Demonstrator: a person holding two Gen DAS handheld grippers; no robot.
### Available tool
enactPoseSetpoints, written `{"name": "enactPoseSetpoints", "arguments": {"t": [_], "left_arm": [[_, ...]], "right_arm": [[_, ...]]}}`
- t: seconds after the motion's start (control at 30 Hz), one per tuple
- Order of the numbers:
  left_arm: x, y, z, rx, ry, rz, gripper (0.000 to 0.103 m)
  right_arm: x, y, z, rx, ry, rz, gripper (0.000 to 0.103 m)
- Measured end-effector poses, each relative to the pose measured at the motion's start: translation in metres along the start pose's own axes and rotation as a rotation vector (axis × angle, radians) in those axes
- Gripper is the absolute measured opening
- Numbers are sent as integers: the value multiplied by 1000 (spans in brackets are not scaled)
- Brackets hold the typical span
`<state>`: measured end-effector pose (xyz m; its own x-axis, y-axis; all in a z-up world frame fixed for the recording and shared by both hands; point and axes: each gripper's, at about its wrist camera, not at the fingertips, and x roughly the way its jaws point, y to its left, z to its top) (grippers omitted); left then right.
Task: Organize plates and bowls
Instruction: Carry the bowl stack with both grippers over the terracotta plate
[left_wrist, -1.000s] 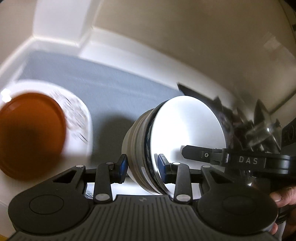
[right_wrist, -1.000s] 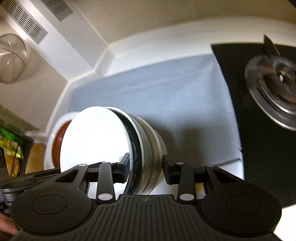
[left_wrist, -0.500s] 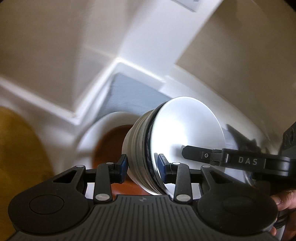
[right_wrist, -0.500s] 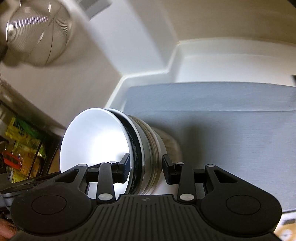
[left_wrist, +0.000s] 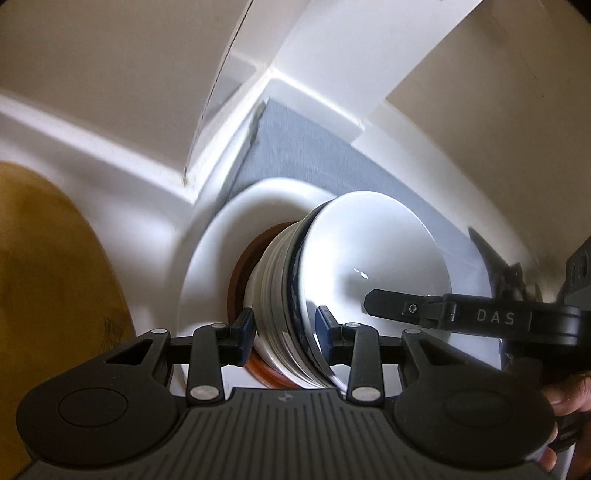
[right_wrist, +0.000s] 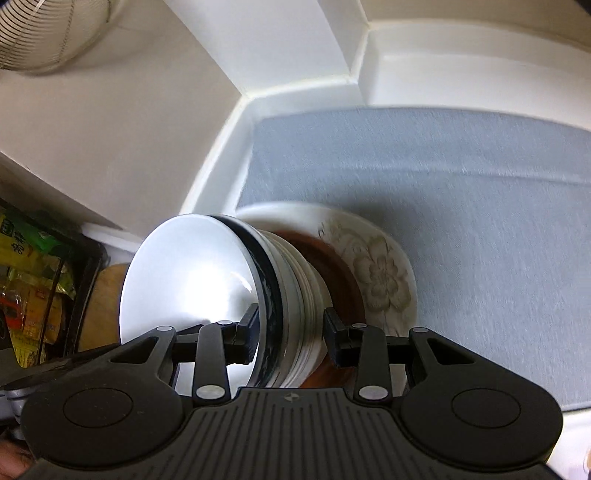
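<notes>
A nested stack of white bowls (left_wrist: 369, 258), the top one with a dark blue rim, is tipped on its side and gripped from both ends. My left gripper (left_wrist: 286, 330) is shut on one edge of the stack. My right gripper (right_wrist: 291, 328) is shut on the opposite edge of the stack of bowls (right_wrist: 192, 273). The stack hangs just over a brown plate (right_wrist: 325, 254) that lies on a white floral plate (right_wrist: 380, 273). I cannot tell whether the stack touches the brown plate. A person's fingers (left_wrist: 565, 395) show at the right edge.
The plates sit at the left end of a grey mat (right_wrist: 461, 192) on the white counter, close to a wall corner (right_wrist: 295, 92). A wooden board (left_wrist: 48, 277) lies to the left. A wire strainer (right_wrist: 48, 33) hangs above; food packets (right_wrist: 26, 280) stand far left.
Both grippers carried the bowl stack leftward across the grey mat, from beside the stove to over the brown plate, and slightly down. The grip on the stack stayed the same.
</notes>
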<state>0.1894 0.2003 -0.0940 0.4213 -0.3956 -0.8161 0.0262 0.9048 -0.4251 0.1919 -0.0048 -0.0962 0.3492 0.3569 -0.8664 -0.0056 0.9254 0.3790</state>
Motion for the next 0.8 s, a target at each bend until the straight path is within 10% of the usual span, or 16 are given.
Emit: {"name": "enactPoseSetpoints", "arguments": {"t": [0.8], "left_arm": [[-15,-7,-7,35,-108,9,45]], "right_arm": [[-15,-4,-18,9,-25,-47,49]]}}
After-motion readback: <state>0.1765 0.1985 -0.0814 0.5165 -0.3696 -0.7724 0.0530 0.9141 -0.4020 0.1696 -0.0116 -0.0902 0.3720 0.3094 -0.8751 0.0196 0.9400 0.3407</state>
